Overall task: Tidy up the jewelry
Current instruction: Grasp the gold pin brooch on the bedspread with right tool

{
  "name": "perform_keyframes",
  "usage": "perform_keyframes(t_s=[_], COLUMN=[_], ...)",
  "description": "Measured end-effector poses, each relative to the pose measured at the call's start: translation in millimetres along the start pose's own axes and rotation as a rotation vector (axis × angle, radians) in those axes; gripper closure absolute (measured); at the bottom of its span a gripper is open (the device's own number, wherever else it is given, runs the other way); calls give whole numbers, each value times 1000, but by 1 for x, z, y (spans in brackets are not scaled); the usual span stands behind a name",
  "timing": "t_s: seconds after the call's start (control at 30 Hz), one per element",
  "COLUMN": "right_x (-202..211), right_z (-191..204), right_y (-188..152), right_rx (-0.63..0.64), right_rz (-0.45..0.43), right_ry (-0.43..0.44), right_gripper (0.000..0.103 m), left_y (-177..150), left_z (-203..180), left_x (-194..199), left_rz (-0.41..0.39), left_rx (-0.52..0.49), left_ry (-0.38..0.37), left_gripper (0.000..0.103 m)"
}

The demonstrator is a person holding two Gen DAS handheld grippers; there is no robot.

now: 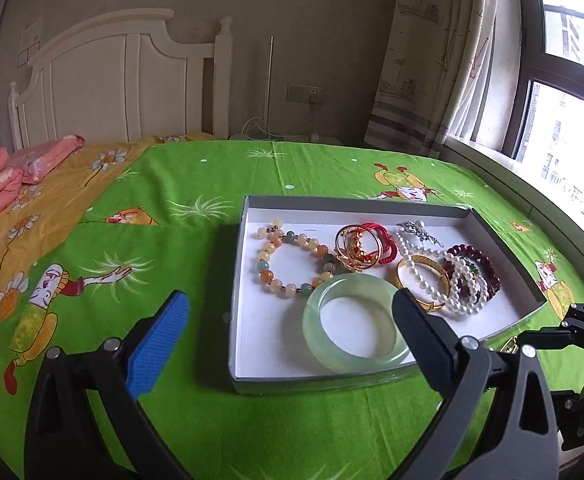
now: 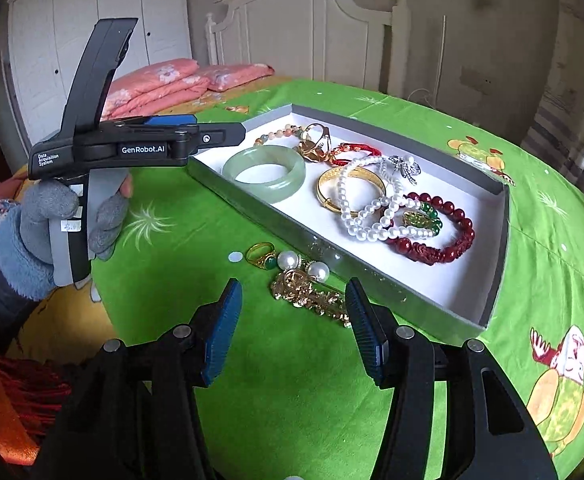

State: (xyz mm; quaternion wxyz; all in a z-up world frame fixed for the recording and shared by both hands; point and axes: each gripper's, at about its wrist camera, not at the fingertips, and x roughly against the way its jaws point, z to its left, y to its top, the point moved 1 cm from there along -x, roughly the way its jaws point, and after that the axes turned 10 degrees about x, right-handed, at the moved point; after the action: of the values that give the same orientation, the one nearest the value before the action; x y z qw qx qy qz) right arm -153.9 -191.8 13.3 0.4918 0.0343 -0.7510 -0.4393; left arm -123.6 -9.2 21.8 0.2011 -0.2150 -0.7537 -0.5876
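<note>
A grey shallow box with a white floor lies on the green bedsheet. In it lie a pale green jade bangle, a mixed-bead bracelet, gold rings with red cord, a gold bangle, white pearls and a dark red bead bracelet. On the sheet beside the box lie a gold green-stone ring, two pearl earrings and a gold chain. My left gripper is open and empty over the box's near-left corner. My right gripper is open and empty just before the chain.
Pink folded quilts and a white headboard are at the bed's far end. A window and curtain stand on the right. A gloved hand holds the left gripper.
</note>
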Motion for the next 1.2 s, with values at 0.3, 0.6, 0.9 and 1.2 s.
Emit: perform_keyframes(t_s=[0.3, 0.6, 0.9, 1.2], right_x=[-7, 28, 3, 24], right_z=[-11, 4, -8, -12], right_y=[-9, -32, -27, -47], right_rx=[-30, 2, 132, -113], right_rz=[80, 56, 103, 89], right_ry=[78, 87, 119, -46], right_gripper=[50, 50, 55, 67], left_y=[-1, -1, 0, -1], left_z=[2, 2, 3, 3], left_x=[2, 2, 1, 2], left_rz=[-10, -8, -4, -2], left_rx=[12, 14, 23, 28], left_ry=[-10, -12, -19, -24], left_gripper=[3, 3, 3, 2])
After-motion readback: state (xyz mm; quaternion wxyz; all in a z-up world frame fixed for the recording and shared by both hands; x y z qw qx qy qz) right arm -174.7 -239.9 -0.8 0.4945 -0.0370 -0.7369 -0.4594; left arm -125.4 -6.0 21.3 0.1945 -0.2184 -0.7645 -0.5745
